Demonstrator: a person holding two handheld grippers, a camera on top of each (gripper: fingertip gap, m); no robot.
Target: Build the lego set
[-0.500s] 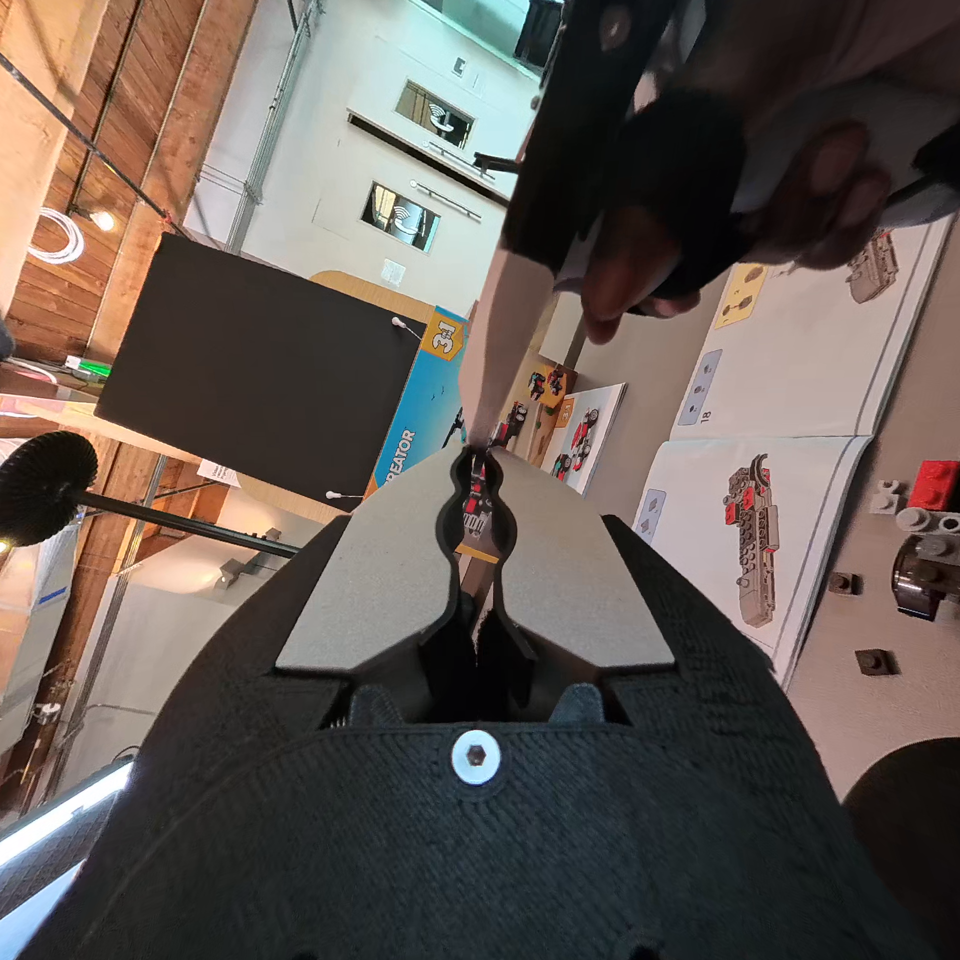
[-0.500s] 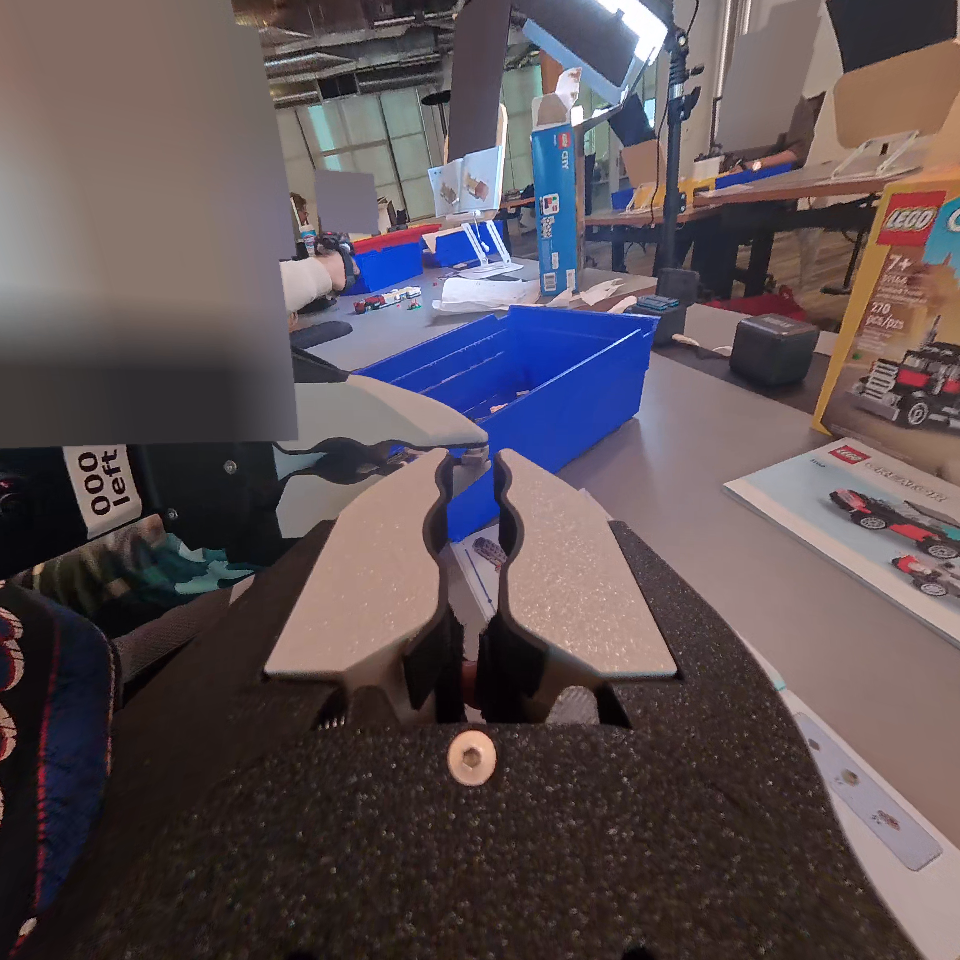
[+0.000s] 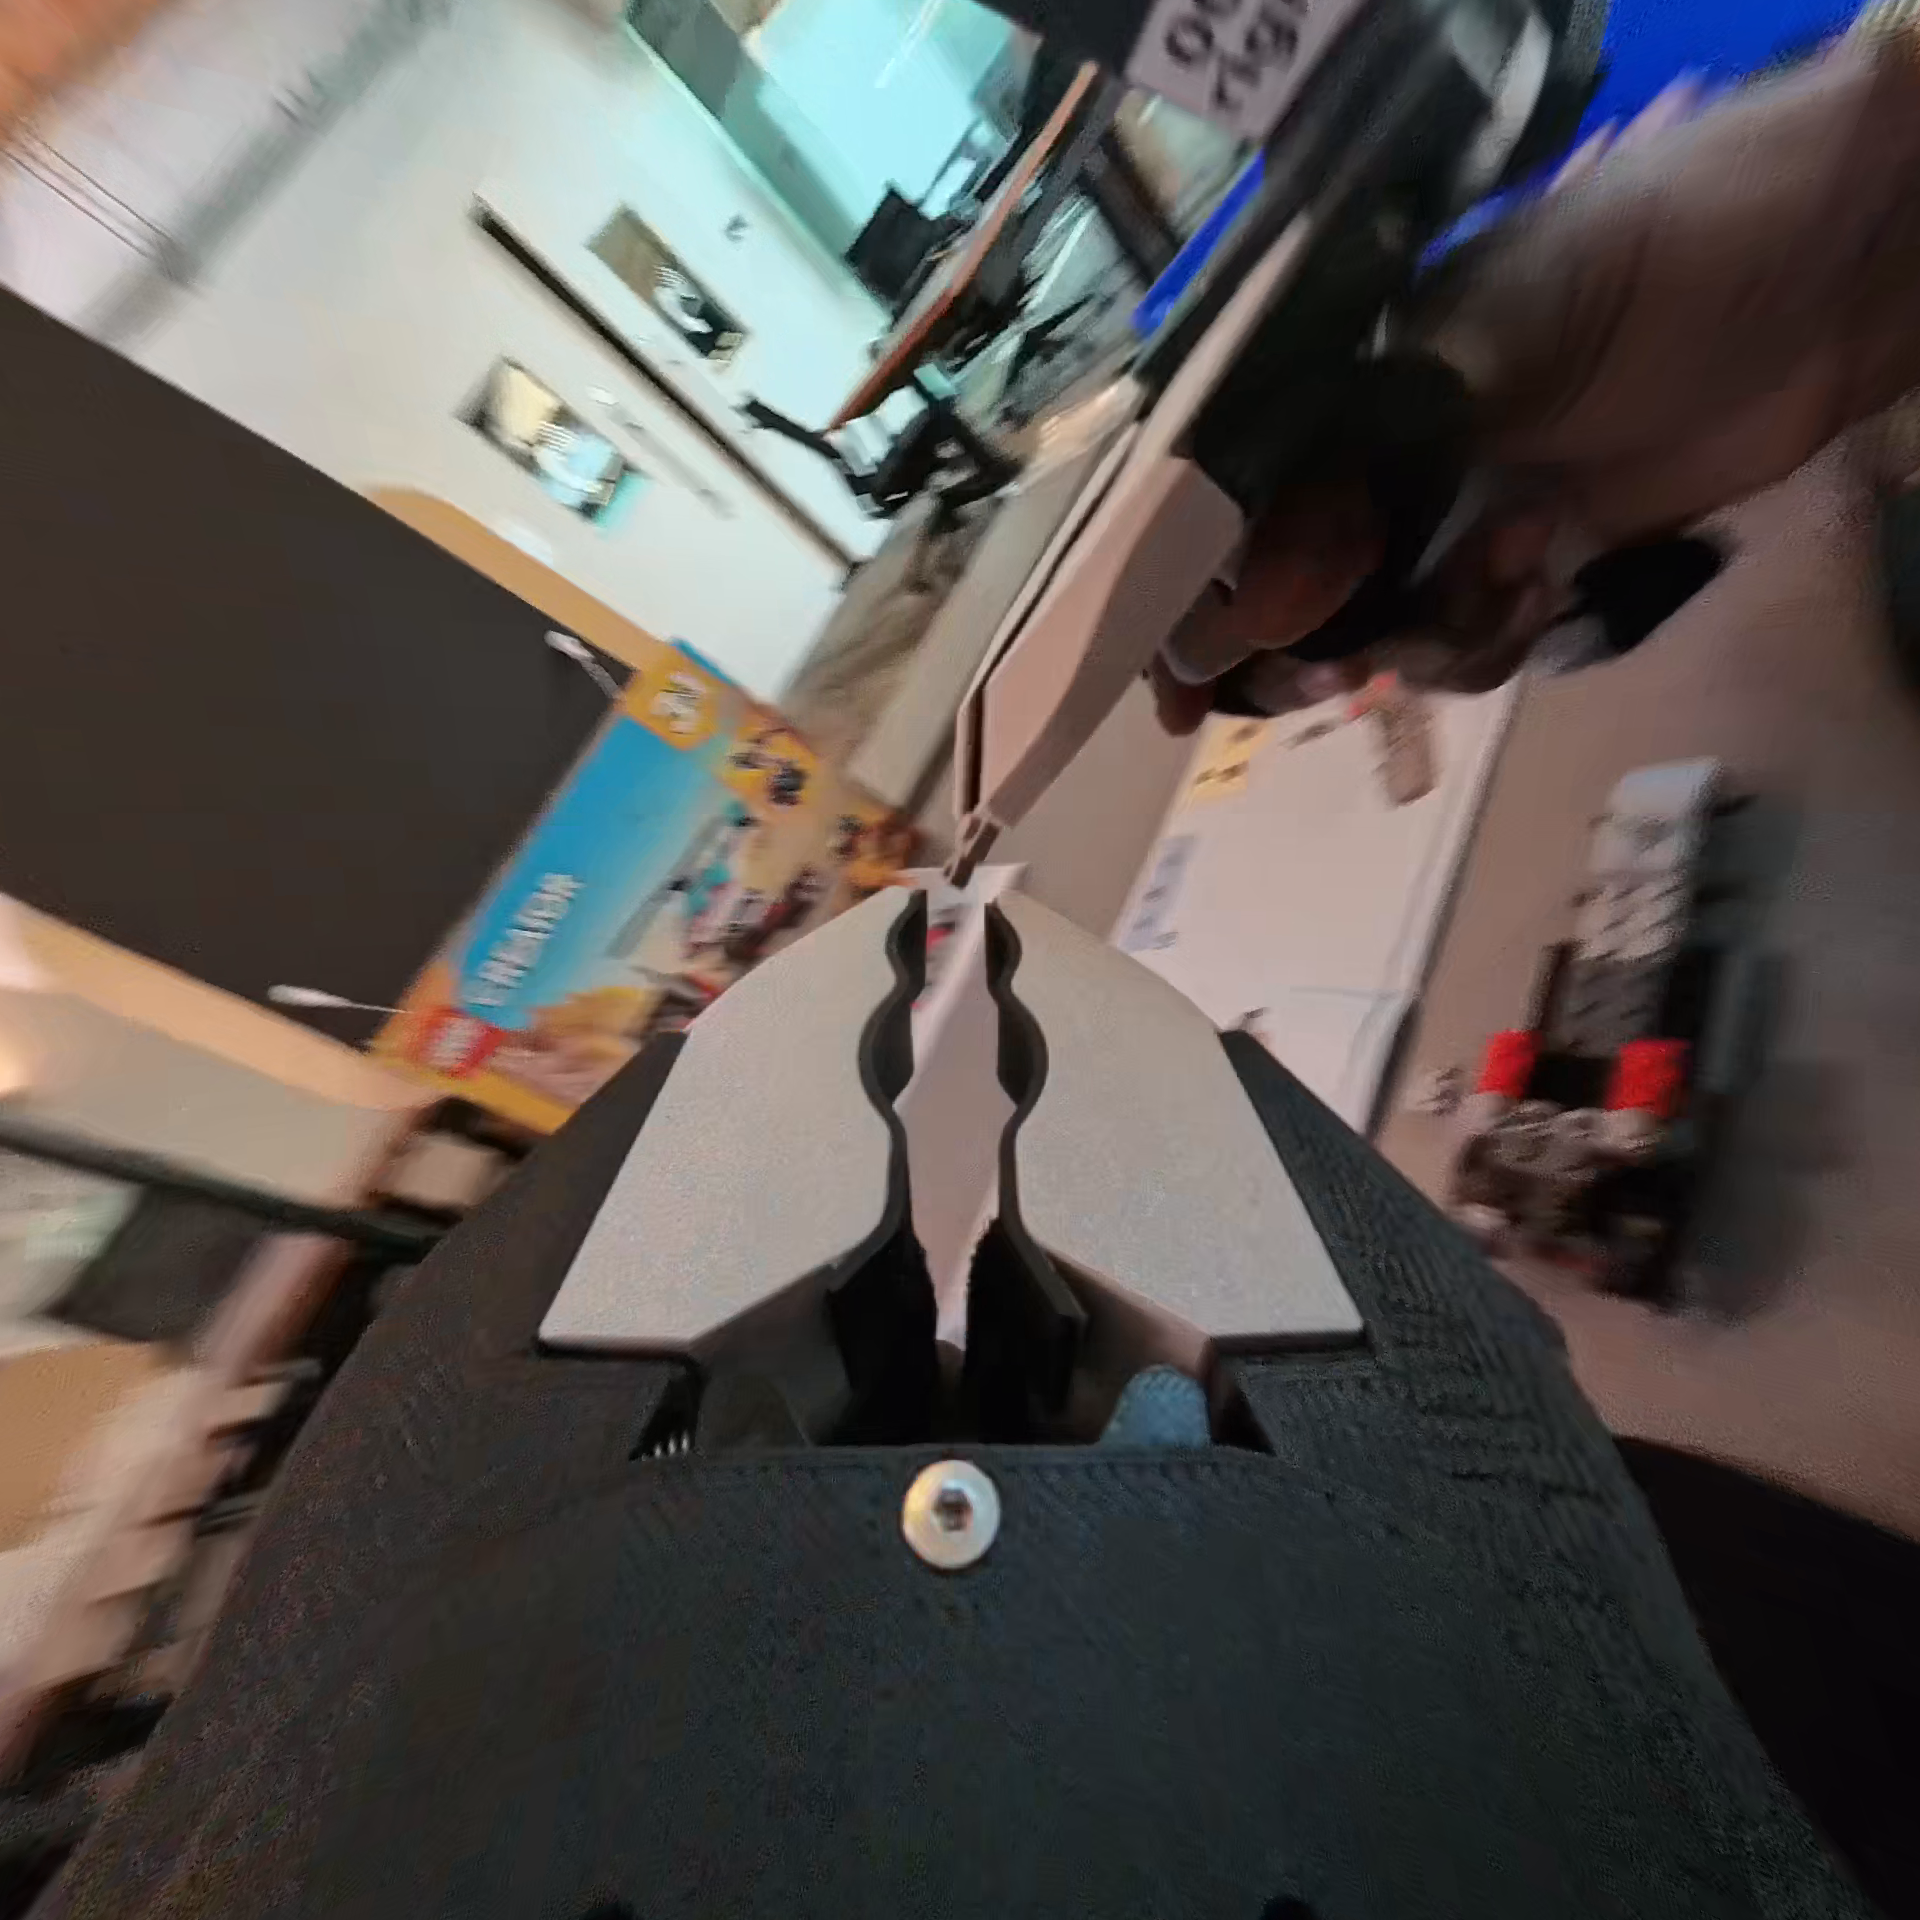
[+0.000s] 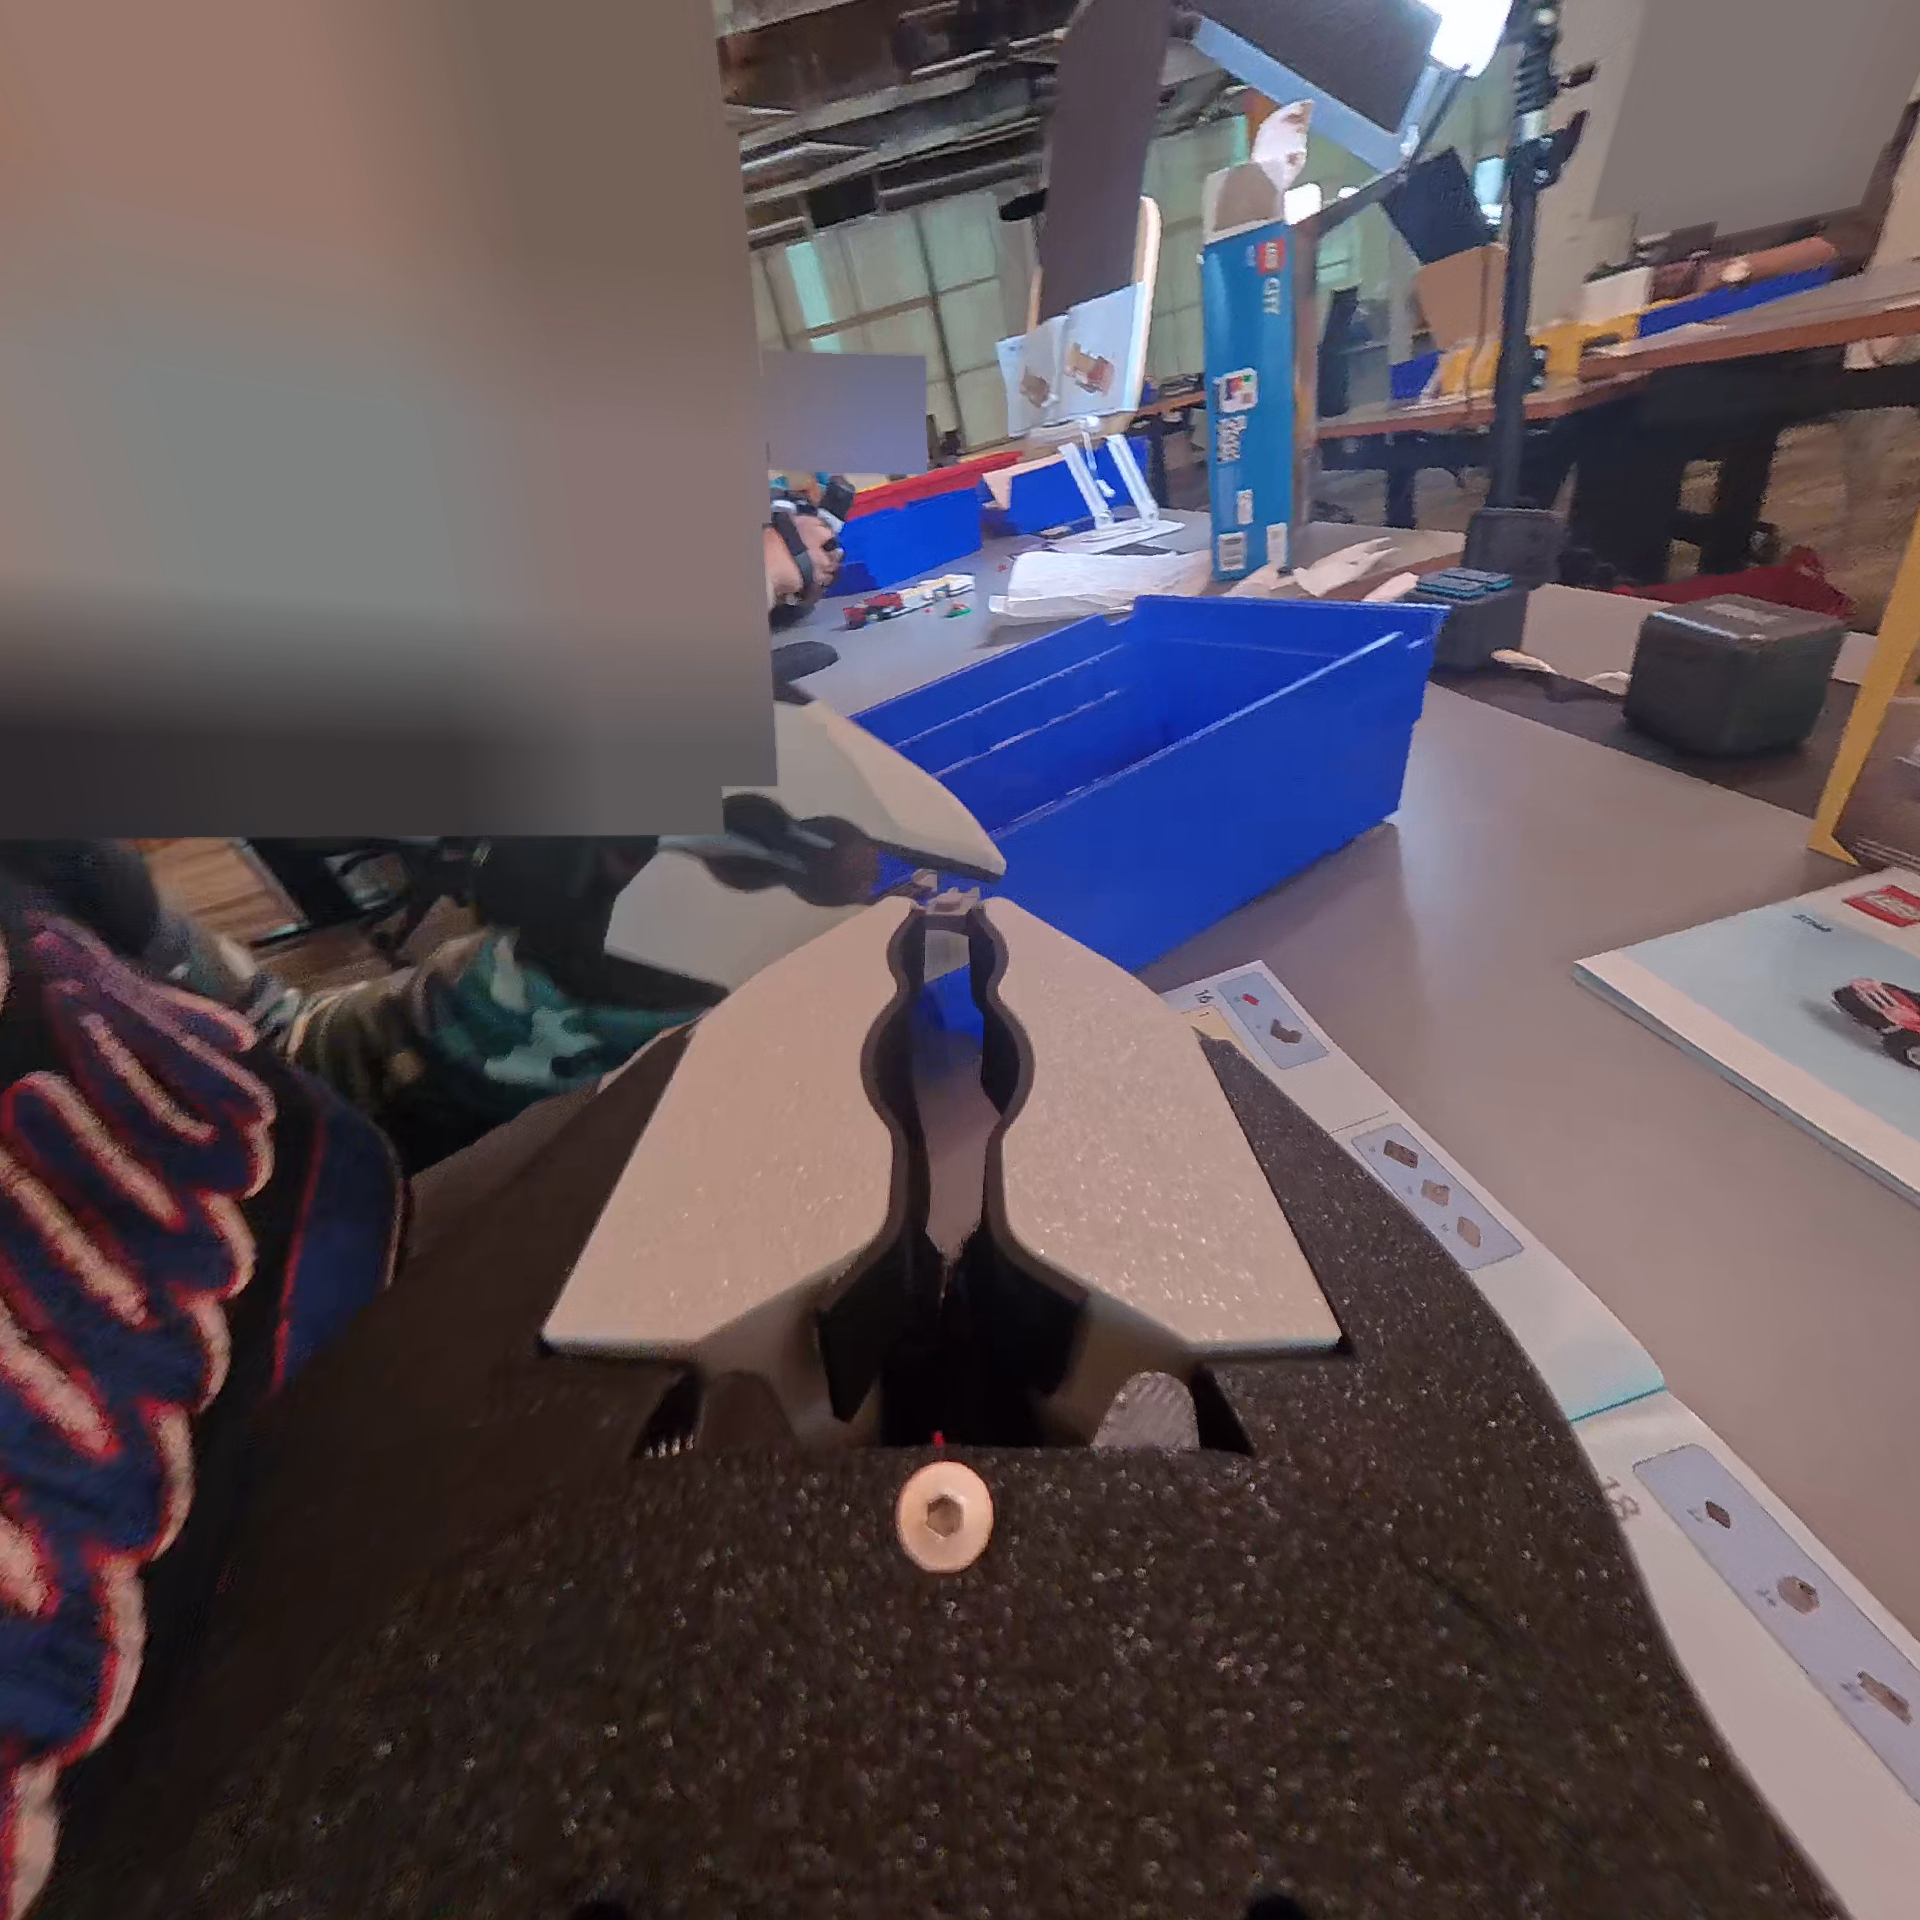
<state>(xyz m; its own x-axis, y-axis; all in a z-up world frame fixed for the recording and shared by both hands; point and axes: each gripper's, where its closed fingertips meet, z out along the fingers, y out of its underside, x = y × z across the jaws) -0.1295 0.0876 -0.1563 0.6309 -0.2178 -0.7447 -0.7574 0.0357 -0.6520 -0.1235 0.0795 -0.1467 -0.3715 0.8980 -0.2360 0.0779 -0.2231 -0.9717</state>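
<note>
R gripper (image 4: pixel 951 914) clamped on small grey piece (image 4: pixel 953 906), tip-to-tip w/ L gripper (image 3: pixel 956 914), whose jaws look nearly together, prob. to mate parts mid-air above bench (image 4: pixel 1558 935).

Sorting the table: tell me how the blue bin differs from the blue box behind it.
The bin is low, wide and plain; the box stands tall, narrow and printed. The bin is open-topped with dividers; the box has its top flap up. Both are blue.
</note>
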